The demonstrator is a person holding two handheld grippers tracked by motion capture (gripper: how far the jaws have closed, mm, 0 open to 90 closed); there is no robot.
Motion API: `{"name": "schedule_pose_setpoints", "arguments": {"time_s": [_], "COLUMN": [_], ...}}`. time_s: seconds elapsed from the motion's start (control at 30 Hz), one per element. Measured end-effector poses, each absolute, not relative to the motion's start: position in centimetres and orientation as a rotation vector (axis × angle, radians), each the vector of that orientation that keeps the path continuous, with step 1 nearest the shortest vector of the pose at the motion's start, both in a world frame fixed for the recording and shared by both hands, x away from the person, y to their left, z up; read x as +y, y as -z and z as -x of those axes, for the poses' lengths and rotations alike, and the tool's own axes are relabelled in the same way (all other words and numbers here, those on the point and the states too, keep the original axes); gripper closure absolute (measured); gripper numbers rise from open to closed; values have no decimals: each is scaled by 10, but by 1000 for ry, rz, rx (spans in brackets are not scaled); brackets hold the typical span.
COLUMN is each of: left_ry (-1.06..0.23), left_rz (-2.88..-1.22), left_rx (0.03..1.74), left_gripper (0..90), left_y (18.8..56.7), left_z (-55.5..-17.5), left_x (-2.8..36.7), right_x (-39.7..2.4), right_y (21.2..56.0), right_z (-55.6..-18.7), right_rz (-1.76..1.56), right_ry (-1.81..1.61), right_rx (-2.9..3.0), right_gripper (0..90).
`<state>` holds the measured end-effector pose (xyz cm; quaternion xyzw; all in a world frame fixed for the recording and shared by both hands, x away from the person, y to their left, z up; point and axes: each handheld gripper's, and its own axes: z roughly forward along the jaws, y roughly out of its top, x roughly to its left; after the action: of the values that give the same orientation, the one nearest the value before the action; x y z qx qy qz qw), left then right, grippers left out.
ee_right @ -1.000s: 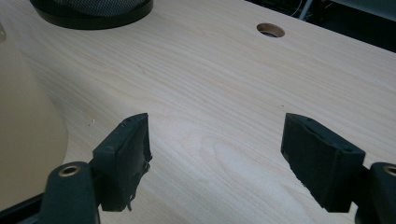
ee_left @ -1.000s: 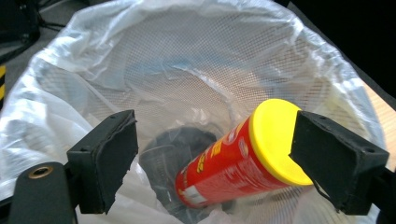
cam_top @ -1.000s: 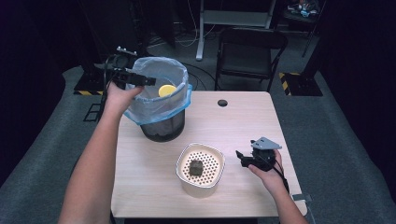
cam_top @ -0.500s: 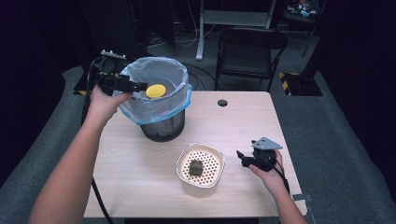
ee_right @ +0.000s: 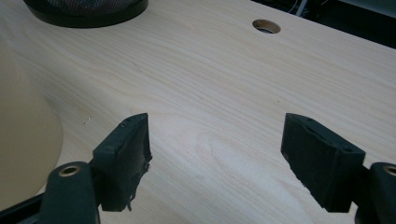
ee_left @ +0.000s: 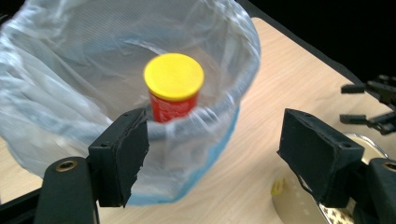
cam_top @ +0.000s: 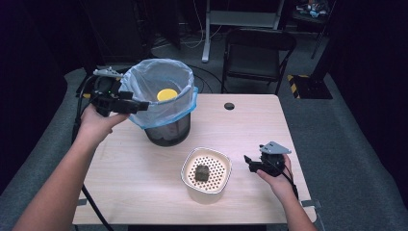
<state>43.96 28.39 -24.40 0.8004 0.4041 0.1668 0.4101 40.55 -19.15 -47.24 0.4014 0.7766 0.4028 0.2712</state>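
Hovering: left claw (ee_left: 212, 158) agape, just closing, empty | canister (ee_left: 173, 86) base hidden in bin bag (ee_left: 70, 84) | right claw (ee_right: 215, 161) agape, empty

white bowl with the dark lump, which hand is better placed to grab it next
Right. The right claw sits open on the table just beside the bowl, facing it. The left claw is off at the bin, its jaws just closing with nothing between them.

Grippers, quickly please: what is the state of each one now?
Left gripper: open, holding nothing; jaws have just been closing beside the bin liner.
Right gripper: open, empty, above the table.
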Motion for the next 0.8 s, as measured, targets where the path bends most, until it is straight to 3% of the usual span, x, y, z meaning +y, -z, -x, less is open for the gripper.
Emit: {"name": "schedule_pose_setpoints", "arguments": {"time_s": [0.5, 0.8], "left_ry": [-428, -415], "left_rz": [-2036, -1962], "left_rx": [984, 1032], "left_gripper": [255, 264], "left_y": [319, 361], "left_z": [-405, -396], "left_x": [294, 307], "right_x": [-190, -190], "right_y": [473, 474], "right_z": [-406, -406], "right_rz": [-1082, -1090], "right_ry": [-1086, -1082], "right_rx": [2092, 2096], "right_gripper": [234, 234]}}
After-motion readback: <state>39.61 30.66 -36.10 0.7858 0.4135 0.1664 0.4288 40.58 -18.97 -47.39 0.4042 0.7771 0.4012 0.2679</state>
